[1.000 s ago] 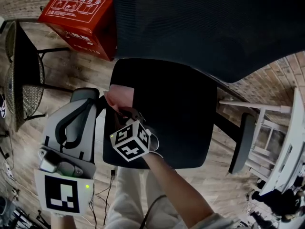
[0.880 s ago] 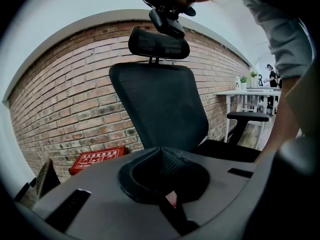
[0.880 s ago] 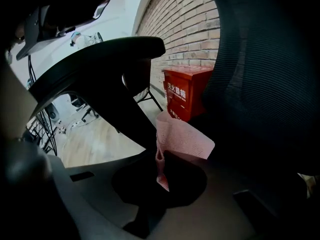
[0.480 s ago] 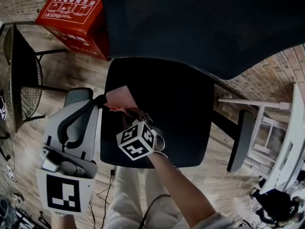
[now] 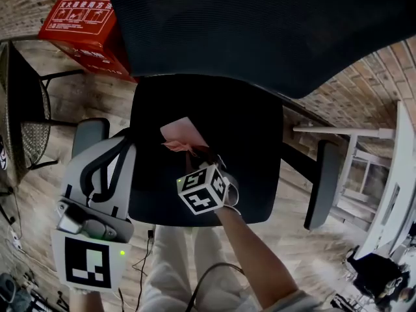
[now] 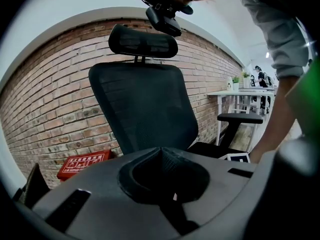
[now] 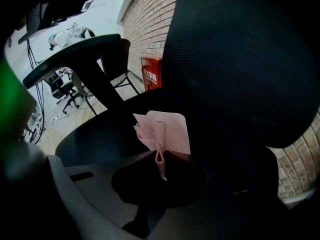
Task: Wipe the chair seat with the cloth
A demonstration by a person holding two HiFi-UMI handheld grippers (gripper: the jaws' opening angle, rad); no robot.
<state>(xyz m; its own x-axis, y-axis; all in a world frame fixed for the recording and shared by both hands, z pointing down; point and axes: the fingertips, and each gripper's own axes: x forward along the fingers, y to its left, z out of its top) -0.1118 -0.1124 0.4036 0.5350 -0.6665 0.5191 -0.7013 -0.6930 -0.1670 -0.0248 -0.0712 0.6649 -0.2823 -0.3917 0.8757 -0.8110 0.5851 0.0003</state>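
Note:
The black chair seat [image 5: 253,142] fills the middle of the head view, under the mesh backrest [image 5: 260,25]. A pink cloth [image 5: 184,135] lies spread on the seat's left half. My right gripper [image 5: 197,153] is shut on the cloth's near edge, and its marker cube [image 5: 203,190] is just behind. In the right gripper view the cloth [image 7: 172,131] fans out from the shut right gripper [image 7: 159,156] onto the seat [image 7: 95,134]. My left gripper [image 5: 123,145] hovers beside the seat's left edge, over the armrest [image 5: 88,132]. In its own view the left gripper [image 6: 162,154] looks shut, holding nothing.
A red box [image 5: 81,28] sits on the wooden floor by the brick wall, behind the chair's left side. A dark wire stand [image 5: 26,109] is at far left. The right armrest [image 5: 322,184] and a white desk frame [image 5: 390,174] are to the right.
The right gripper has dragged the pink cloth from the seat's left edge rightward toward its middle. The left gripper stays beside the left armrest.

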